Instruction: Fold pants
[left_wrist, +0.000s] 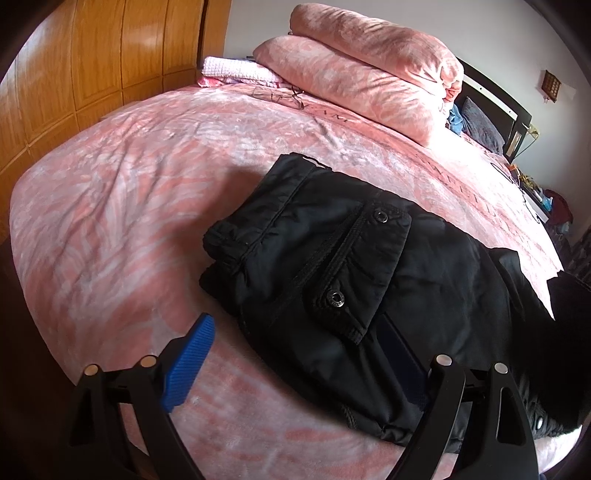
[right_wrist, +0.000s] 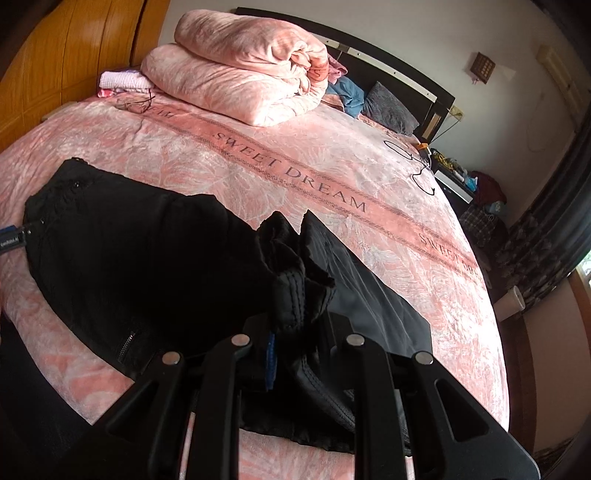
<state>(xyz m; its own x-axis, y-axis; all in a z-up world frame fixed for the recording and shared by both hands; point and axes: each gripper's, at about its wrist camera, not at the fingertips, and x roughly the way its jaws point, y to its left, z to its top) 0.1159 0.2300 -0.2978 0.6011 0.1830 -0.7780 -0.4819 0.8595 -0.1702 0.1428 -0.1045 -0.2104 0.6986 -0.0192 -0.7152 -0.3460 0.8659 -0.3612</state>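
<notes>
Black pants lie partly folded on the pink bed cover, a flap pocket with two snap buttons facing up. My left gripper stands open over the near edge of the pants; its blue left pad is above the cover and the right finger is over the black cloth. In the right wrist view the pants stretch to the left. My right gripper is shut on a bunched end of the black fabric, lifted a little above the bed. The left gripper's tip shows at the left edge.
A folded pink duvet is stacked at the head of the bed, with a grey pillow and a dark headboard behind. A wooden wardrobe stands along the left. A thin black cable lies near a cluttered nightstand.
</notes>
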